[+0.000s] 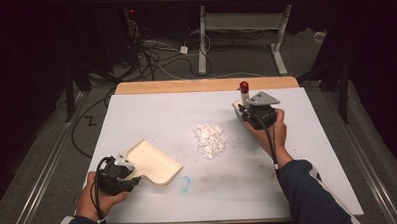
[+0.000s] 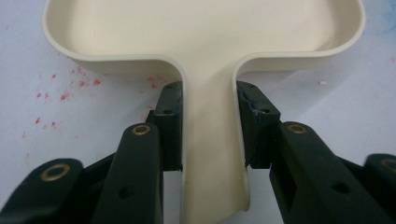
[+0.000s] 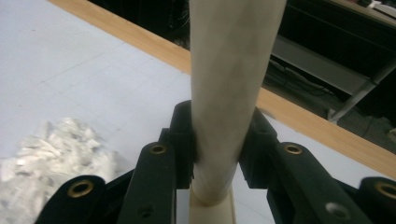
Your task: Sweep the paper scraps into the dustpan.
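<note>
A cream dustpan [image 1: 156, 163] lies flat on the white table at the front left. My left gripper [image 1: 130, 170] is shut on its handle [image 2: 208, 140], and the pan's tray [image 2: 201, 28] opens away from the jaws. At the right, my right gripper [image 1: 244, 111] is shut on the cream handle of a brush [image 3: 233, 70]. The brush handle [image 1: 244, 96] stands roughly upright and ends in a red tip; its bristle end is hidden below the gripper. A pile of white paper scraps [image 1: 210, 139] lies mid-table between the two tools, and the same scraps [image 3: 51, 149] show left of the right jaws.
The white tabletop [image 1: 298, 153] ends at a wooden strip [image 1: 205, 85] along its far edge. A faint blue smudge [image 1: 184, 182] marks the front, and red specks [image 2: 60, 93] dot the surface beside the dustpan. Cables and another table's legs [image 1: 201, 42] stand on the floor beyond.
</note>
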A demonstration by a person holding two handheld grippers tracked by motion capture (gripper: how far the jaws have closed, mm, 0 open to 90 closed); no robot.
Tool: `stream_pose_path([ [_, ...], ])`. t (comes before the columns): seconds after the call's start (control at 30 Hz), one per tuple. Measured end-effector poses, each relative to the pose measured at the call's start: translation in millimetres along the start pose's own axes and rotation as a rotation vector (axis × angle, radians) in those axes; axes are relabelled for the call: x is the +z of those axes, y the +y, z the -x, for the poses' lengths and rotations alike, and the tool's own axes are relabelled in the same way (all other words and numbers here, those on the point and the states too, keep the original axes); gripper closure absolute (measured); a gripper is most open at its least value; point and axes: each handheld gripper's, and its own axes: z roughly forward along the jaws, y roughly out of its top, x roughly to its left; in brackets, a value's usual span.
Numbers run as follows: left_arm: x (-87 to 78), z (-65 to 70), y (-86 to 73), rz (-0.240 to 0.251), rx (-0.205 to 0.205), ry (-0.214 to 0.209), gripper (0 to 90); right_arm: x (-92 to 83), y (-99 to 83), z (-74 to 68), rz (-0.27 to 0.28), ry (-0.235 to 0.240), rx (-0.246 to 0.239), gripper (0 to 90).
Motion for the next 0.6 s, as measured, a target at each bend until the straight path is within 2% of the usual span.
stream_pose_path([
  [0.1, 0.9, -0.1, -0.2, -0.001, 0.002, -0.001, 63.5, 5.1, 6.3, -17.9, -0.008, 0.008, -0.017, 71.9],
  [0.33, -0.1, -0.4, -0.7, 0.010, 0.000, -0.007, 63.5, 3.0, 14.1, -57.4, 0.014, 0.111, -0.051, 71.9],
  [0.43, 0.8, 0.2, -0.6, 0.004, 0.002, -0.003, 63.4, -1.0, 15.0, -67.2, 0.024, 0.133, -0.056, 71.8],
  [0.5, 0.3, 0.5, -0.4, 0.005, 0.003, 0.001, 63.4, -3.4, 15.9, -70.7, 0.027, 0.155, -0.038, 71.9],
  [0.6, 1.3, 1.5, 0.0, 0.005, 0.006, 0.006, 63.4, -5.6, 17.1, -73.4, 0.037, 0.156, -0.024, 71.8],
])
